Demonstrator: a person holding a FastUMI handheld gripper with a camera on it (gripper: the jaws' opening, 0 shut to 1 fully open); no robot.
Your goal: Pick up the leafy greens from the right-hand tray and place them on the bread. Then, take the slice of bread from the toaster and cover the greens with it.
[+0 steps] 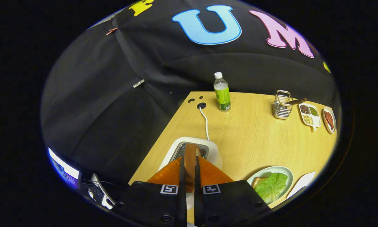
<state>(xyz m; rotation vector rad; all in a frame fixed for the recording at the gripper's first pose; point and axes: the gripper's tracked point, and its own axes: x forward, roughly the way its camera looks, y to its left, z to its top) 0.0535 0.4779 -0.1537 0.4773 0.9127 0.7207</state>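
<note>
My gripper [190, 159] is shut on a slice of bread [191, 157], held edge-on between the two fingers just above the white toaster [214, 151]. The slice's brown crust sticks out past the fingertips over the toaster's slot. To the right of the fingers lies a pale plate [286, 172] holding a bread slice [258, 181] with a leafy green [272, 186] spread over it. A white tray [302, 183] lies just right of that plate.
A white cable [205, 121] runs from the toaster to a hole in the wooden table [258, 138]. Beyond stand a green-labelled bottle [222, 93], a wire basket [282, 105], a divided dish of beans [309, 115] and a small plate of red food [329, 119].
</note>
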